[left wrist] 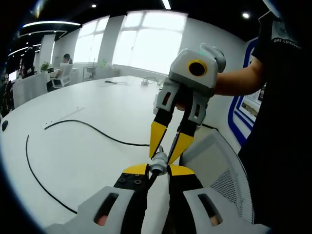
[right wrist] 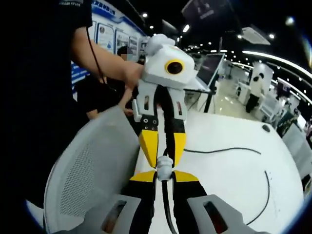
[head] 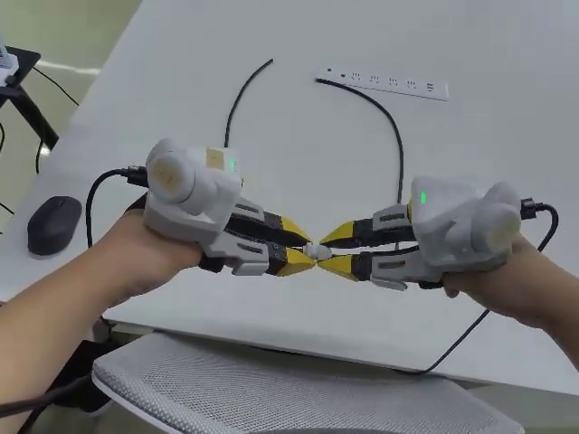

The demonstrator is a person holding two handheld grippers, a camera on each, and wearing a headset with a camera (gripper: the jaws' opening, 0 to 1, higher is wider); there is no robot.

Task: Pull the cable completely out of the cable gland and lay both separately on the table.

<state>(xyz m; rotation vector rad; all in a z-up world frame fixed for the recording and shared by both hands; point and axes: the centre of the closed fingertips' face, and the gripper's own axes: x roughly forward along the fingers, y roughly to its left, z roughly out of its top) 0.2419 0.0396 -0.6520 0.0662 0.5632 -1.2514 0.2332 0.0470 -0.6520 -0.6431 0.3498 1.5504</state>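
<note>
Your two claws meet tip to tip in the air above the near edge of the bench (head: 298, 163). The left claw (left wrist: 159, 169) is closed down on the gland (left wrist: 158, 164), a small pale-grey piece pinched between its yellow tips. The right claw (right wrist: 165, 175) comes at it from the opposite side, its tips right against the left ones. It is drawn in to a narrow gap and looks clamped on the cable (right wrist: 167, 201) just where that leaves the gland, though the tips crowd the spot too tightly to be sure. The black cable runs back from the gland between the right claw's jaws. Gland and cable are joined and held clear of the bench.

Farther out on the bench lie a loose black lead (head: 237, 101) and a strip (head: 384, 83) with its own cord (head: 395, 136). A mouse (head: 54, 224) is off to your left. A chair (head: 271, 389) sits below your hands.
</note>
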